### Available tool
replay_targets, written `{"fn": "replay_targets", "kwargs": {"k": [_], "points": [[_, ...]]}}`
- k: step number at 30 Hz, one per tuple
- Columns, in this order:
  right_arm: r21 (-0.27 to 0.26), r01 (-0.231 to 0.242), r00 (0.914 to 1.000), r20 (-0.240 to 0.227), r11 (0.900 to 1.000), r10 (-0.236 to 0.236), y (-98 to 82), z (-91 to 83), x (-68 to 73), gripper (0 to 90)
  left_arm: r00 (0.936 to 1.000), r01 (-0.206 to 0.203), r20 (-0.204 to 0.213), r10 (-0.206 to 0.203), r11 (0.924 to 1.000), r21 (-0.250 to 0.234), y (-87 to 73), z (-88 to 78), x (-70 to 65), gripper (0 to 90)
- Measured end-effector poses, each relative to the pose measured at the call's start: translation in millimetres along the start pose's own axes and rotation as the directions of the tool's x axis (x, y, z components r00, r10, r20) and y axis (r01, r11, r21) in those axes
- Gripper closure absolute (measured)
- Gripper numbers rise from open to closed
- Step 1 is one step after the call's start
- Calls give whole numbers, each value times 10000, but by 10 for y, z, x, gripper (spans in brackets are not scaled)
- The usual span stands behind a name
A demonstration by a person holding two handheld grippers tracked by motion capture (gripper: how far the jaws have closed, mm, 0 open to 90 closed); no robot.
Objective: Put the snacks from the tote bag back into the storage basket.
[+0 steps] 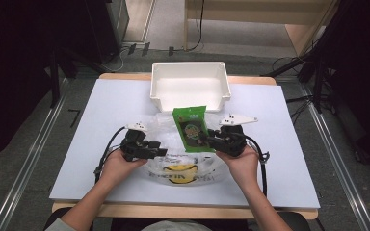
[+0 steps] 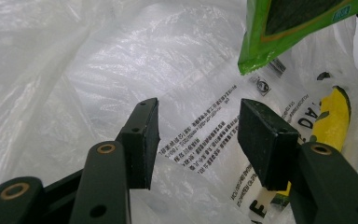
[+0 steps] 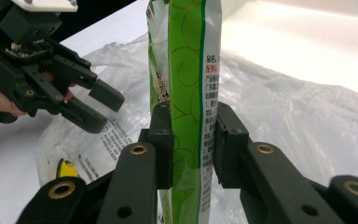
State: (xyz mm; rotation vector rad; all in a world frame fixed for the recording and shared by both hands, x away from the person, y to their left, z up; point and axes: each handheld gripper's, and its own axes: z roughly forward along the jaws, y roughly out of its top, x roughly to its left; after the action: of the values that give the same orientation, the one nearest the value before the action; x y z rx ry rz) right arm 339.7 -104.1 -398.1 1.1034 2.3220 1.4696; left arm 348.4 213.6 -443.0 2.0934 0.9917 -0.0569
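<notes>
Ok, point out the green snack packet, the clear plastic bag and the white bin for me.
green snack packet (image 1: 191, 129), high view, middle of its printed front.
clear plastic bag (image 2: 98, 65), left gripper view, crinkled upper film.
white bin (image 1: 190, 67), high view, far rim.

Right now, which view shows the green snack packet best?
High view: the green snack packet shows its whole printed front, above the clear plastic bag. The right gripper view shows its edge clamped in the right gripper. The left gripper view shows one bottom corner.
</notes>
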Motion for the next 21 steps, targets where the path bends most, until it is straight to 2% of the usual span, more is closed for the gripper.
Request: {"fn": "replay_targets", "kwargs": {"k": [6,10,16,21], "points": [[-55,-100,9999,86,9999,100,37,-5,-33,741,10000,26,69,-26,10000,-10,3,5,-3,489],[-59,-172,9998,137,9998,173,67,-14,-54,741,10000,-73,-48,74,9999,72,3,13,-2,489],[-249,-200,9996,204,9995,205,141,-46,-86,741,10000,15,-62,-14,10000,94,4,15,11,486],[-386,-142,9994,295,9992,153,191,-55,-98,741,9999,-92,-59,94,9998,182,5,28,-1,484]]}}
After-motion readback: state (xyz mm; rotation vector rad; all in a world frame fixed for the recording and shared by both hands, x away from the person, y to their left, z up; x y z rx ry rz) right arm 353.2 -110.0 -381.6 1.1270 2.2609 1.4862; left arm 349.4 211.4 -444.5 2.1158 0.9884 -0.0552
